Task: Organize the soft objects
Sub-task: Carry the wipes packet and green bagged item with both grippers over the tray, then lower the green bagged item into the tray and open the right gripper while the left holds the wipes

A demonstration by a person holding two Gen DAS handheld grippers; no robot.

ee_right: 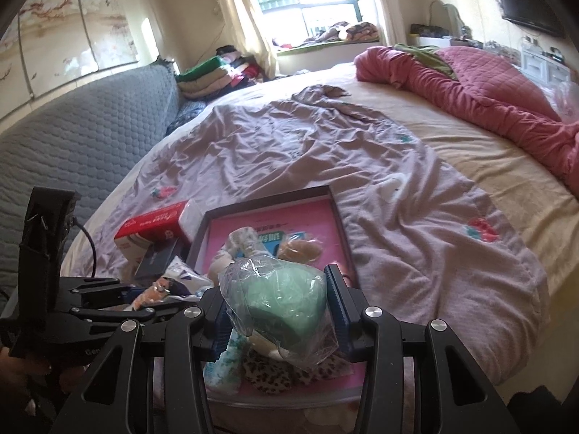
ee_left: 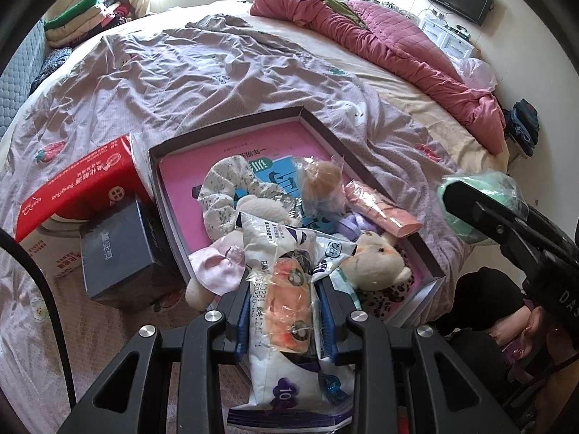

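Note:
A shallow dark box with a pink bottom [ee_left: 231, 166] lies on the bed and holds soft things: a floral scrunchie [ee_left: 220, 188], a cream teddy bear [ee_left: 380, 256], a bagged plush [ee_left: 322, 181] and a pink packet [ee_left: 380, 206]. My left gripper [ee_left: 286, 311] is shut on a white plastic pack with an orange item inside [ee_left: 289, 289], held over the box's near edge. My right gripper [ee_right: 278, 303] is shut on a green soft object in a clear bag [ee_right: 286, 300], above the box's near end [ee_right: 275, 217]; it also shows in the left wrist view [ee_left: 481, 202].
A red tissue pack [ee_left: 83, 188] and a dark blue box [ee_left: 119, 253] lie left of the tray. A crumpled mauve sheet [ee_left: 217, 72] covers the bed. A pink quilt [ee_left: 398, 47] lies at the far right. Folded clothes [ee_left: 87, 18] are stacked far left.

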